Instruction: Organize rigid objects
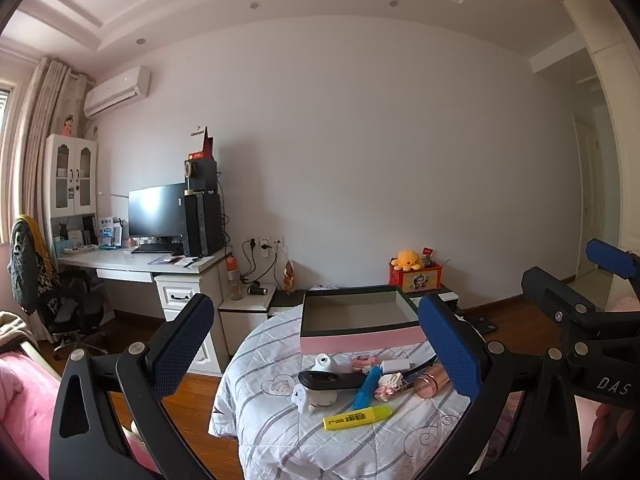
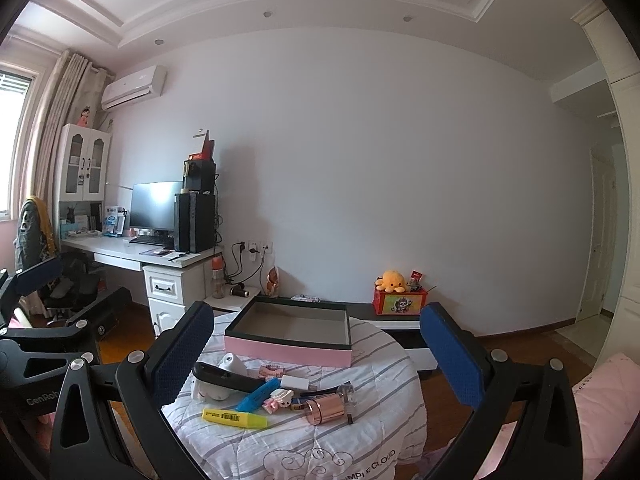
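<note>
With both my left gripper (image 1: 316, 344) and right gripper (image 2: 316, 350) spread wide and empty, the clutter in front of the pink box (image 2: 288, 350), notably the highlighter (image 2: 234, 417), could slide on soft quilt (image 2: 320, 448) when nudged.

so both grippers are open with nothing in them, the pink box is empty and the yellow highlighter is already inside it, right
Not quite: the yellow highlighter is not in the box. It lies on the striped quilt in front of the pink box, among the other small items, as the right wrist view shows. The rest holds: the box is empty, and the left gripper and right gripper are open, holding nothing.
</note>
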